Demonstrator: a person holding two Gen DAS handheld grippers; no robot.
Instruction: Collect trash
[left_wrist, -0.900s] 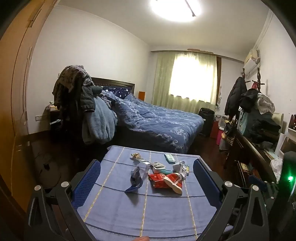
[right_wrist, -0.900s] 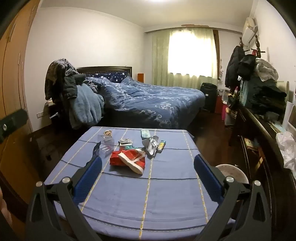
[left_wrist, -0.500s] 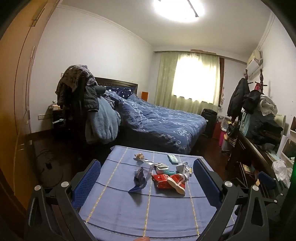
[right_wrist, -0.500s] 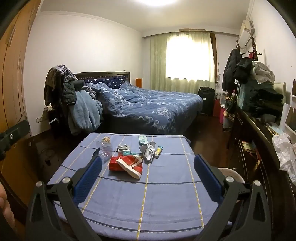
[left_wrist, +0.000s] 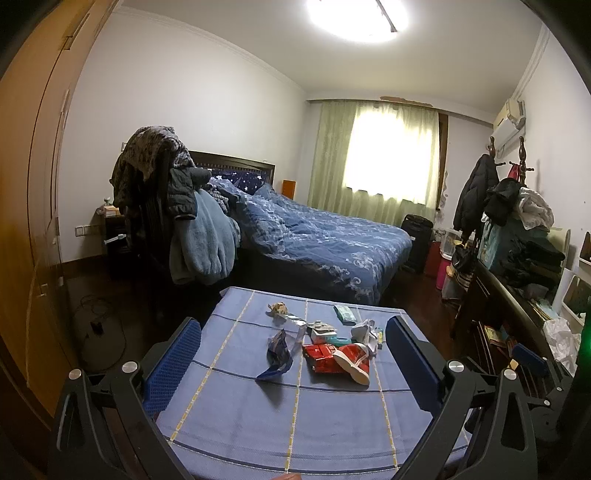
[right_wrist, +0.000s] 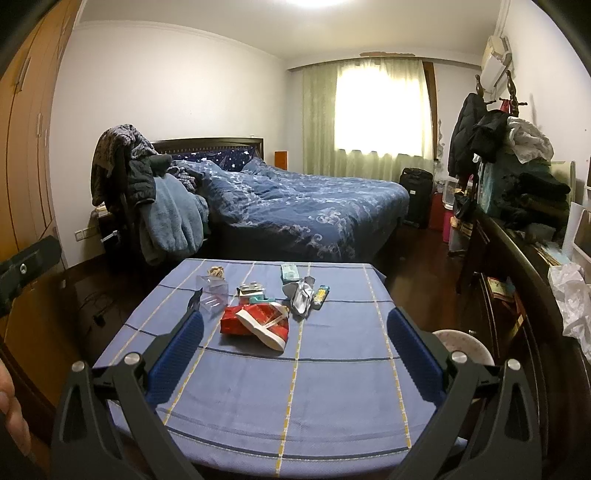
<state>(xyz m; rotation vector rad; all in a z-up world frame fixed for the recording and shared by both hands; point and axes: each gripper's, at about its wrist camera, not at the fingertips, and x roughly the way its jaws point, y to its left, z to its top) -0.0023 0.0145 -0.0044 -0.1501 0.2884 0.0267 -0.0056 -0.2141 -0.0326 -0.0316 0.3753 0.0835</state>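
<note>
Both grippers were observed held above the near edge of the bench (right_wrist: 332, 406), which was covered with a blue cloth with yellow and dark stripes. The left gripper (left_wrist: 291, 365) was recorded with jaws spread fully, nothing between the pads; the right gripper (right_wrist: 295, 350) likewise stood spread wide and empty. The trash was noted in a loose cluster on the far half of the bench, apart from both grippers. The red packet (right_wrist: 255, 321), with a white band across it, was taken as landmark. Left of the red packet a crumpled blue wrapper (left_wrist: 277, 356) was seen in the left wrist view. Beyond the red packet lay a small teal-and-white box (right_wrist: 253, 291) and, further toward the far edge, a teal packet (right_wrist: 290, 272). Right of the red packet a crumpled grey wrapper (right_wrist: 301, 295) and a small yellow-green item (right_wrist: 320, 295) were logged. Far left of it, a clear plastic piece (right_wrist: 214, 291) and a tan crumpled scrap (right_wrist: 217, 272) were noted. A bed (right_wrist: 303, 206) with blue bedding stood beyond the bench.
</note>
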